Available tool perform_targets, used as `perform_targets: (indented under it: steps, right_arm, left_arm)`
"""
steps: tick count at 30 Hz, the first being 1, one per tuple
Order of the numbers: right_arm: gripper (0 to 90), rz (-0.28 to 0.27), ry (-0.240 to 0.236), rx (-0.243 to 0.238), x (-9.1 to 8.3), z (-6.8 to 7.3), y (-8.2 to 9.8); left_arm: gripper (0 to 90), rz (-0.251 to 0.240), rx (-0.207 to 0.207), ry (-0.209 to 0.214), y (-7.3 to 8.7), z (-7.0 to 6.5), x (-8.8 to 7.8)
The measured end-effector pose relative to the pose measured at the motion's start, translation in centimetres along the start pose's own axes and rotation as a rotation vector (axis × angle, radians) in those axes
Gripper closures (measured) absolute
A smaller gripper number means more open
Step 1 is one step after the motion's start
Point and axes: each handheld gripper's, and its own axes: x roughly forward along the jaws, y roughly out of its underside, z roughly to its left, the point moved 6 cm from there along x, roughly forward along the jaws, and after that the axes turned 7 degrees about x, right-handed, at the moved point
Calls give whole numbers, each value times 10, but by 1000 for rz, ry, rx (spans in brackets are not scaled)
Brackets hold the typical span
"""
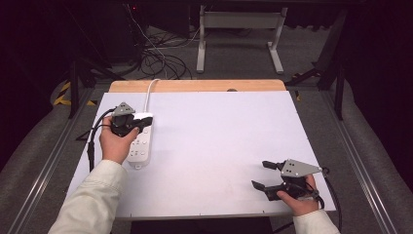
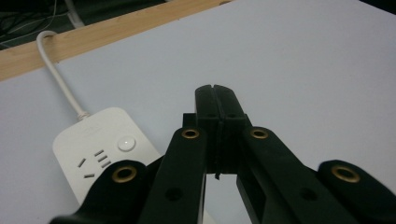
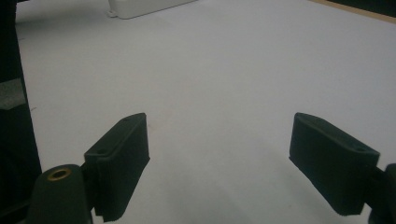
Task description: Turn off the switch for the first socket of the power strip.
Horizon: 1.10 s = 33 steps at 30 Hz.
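Left hand-held gripper (image 1: 144, 120), jaws closed, above power strip (image 1: 140, 148).

We held our left tongs (image 1: 144, 120) far out on the left side, forearm in a pale sleeve stretched forward, hand wrapped around the black body. Their jaws were pressed flat together with nothing between them. Our right tongs (image 1: 263, 174) sat low at the near right, pointing leftward, hand gripping from behind, the two jaws spread wide apart and empty.
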Motion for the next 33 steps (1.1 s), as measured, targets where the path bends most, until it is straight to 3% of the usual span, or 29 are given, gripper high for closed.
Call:
perform_targets:
  steps: [6, 12, 17, 33]
  right_arm:
    - [204, 2, 0, 0, 0, 0, 0]
    - [203, 3, 0, 2, 1, -1, 1]
    - [203, 5, -1, 4, 1, -1, 1]
    - [200, 8, -6, 4, 2, -1, 2]
  left_arm:
    - [900, 18, -14, -57, 8, 14, 12]
    - [900, 32, -39, -73, 14, 23, 19]
    - [900, 31, -91, -92, 21, 33, 27]
    - [900, 56, -113, -111, 31, 43, 46]
